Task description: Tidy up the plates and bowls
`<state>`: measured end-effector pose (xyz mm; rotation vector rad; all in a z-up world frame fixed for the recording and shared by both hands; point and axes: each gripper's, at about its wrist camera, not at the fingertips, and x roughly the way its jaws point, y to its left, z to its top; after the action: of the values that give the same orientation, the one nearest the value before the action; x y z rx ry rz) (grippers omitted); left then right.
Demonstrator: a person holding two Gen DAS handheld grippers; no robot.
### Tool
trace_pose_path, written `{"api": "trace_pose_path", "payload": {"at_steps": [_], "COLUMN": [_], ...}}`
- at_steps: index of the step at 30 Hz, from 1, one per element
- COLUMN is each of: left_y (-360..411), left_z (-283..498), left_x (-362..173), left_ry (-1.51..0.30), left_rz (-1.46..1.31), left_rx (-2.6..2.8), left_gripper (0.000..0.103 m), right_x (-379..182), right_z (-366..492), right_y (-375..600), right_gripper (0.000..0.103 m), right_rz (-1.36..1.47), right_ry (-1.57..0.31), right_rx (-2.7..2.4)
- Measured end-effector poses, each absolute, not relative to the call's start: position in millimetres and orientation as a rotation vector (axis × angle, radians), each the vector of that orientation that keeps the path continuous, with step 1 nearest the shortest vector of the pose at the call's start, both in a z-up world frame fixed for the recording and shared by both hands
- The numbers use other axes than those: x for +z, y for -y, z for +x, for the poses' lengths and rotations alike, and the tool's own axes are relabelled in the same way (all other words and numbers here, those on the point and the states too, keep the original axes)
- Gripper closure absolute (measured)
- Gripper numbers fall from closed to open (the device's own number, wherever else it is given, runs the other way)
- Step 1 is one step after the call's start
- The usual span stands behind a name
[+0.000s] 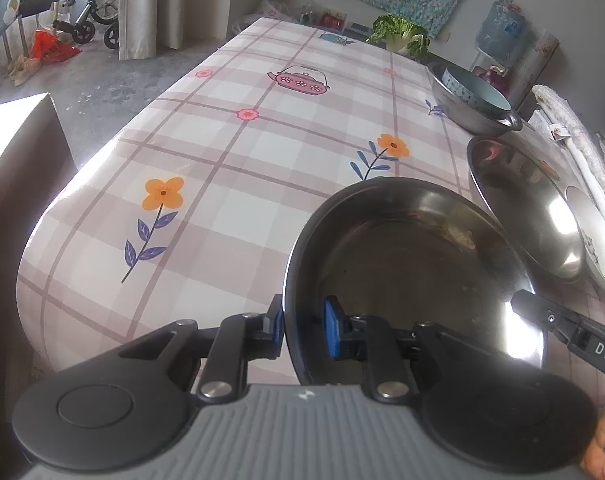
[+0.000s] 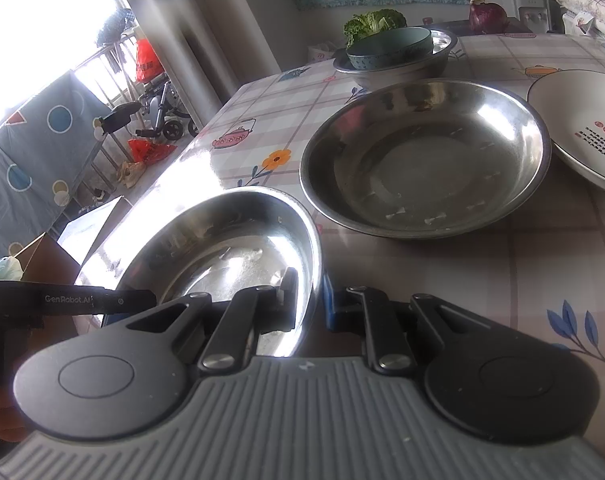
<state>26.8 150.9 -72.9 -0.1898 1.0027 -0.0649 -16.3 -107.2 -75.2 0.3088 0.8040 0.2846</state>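
Left wrist view: both grippers' jaws clamp the thin rim of one round, shiny steel plate (image 1: 414, 256); left gripper (image 1: 302, 322), right gripper (image 2: 308, 300).

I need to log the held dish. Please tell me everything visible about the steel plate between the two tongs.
The steel plate is round, shallow and shiny, with a rolled rim and pale smears inside. It is tilted over the table. The left tongs pinch one edge, the right tongs the opposite edge. A larger steel plate lies beyond.
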Motion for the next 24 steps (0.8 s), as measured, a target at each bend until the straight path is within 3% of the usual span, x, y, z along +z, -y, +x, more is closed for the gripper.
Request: {"api": "trace_pose_path", "payload": {"at_steps": [7,24], "left_y": [-148.1,-145.3], "left_z": [29.5,26.4], "left_x": [-72.3,-70.8], "left_ry": [-0.998,-0.974], "left_rz": [-0.189,-0.166], "left_rx": [-0.072,-0.076], "left_gripper": [0.073,0.073], "right_x": [-76.6,-71.4], "right_z": [-15.2,-18.2], "right_y": [104.9,98.6], "right_gripper": [0.090,0.090], "right_rz": [0.311,0.256], "right_ry": [-0.809,-0.792], "right_rx": [0.284,0.267]}}
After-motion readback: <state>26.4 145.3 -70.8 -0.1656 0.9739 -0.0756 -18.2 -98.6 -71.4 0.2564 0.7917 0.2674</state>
